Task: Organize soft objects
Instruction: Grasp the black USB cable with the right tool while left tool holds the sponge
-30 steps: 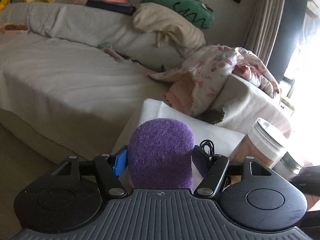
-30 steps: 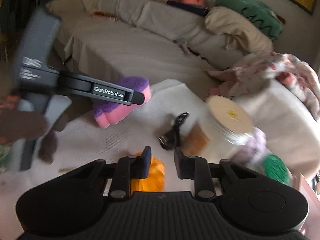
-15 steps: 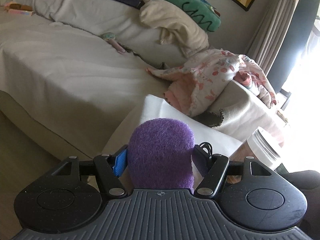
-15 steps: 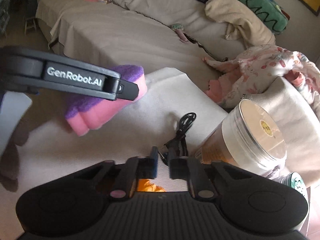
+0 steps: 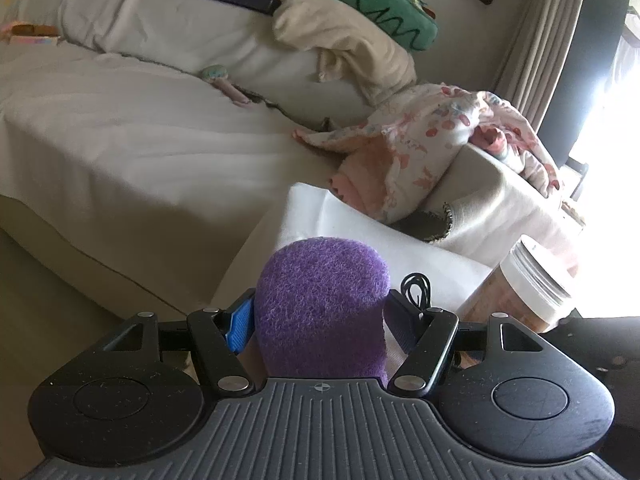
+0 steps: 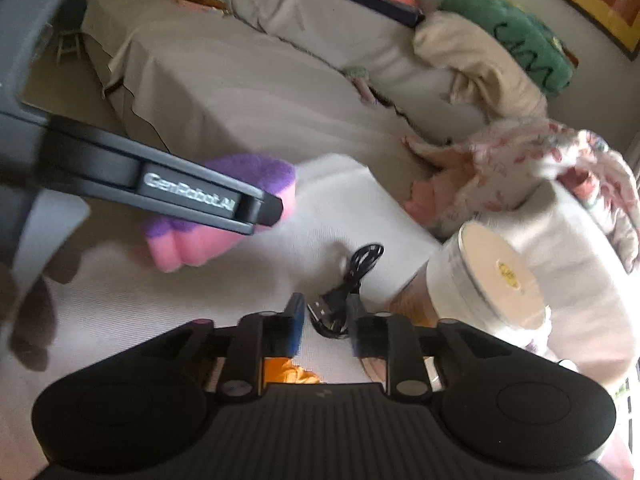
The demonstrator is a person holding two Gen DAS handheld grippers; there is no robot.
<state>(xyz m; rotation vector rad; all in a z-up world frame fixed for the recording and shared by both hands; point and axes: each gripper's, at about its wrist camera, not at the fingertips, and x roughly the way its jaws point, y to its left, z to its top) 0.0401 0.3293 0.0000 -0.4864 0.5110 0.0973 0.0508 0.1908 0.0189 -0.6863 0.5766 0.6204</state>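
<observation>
Since half a second ago the right hand-held gripper (image 6: pixel 323 322) has spread its fingers, which were almost pressed together then, and they now stand apart with nothing between them, framing the black USB cable (image 6: pixel 347 288) that lies on the white-covered tabletop (image 6: pixel 120 300). An orange soft thing (image 6: pixel 290 372) shows just below and behind its fingers, on the cloth and not held. The left hand-held gripper (image 5: pixel 320 316) has changed little: it keeps pinching the purple-and-pink sponge (image 5: pixel 322 312), purple scouring face toward its camera, and in the right wrist view the sponge (image 6: pixel 224 216) hangs in the air above the tabletop, touching nothing else. A white-lidded jar (image 6: pixel 486 284) stands just beside the cable on the right. My reading is that the sponge is picked up but not yet put anywhere, so that part of the task is midway. The newly spread right fingers suggest a grasp is being readied, though whether for the cable or the orange thing I cannot tell; the picture is also blurred.
</observation>
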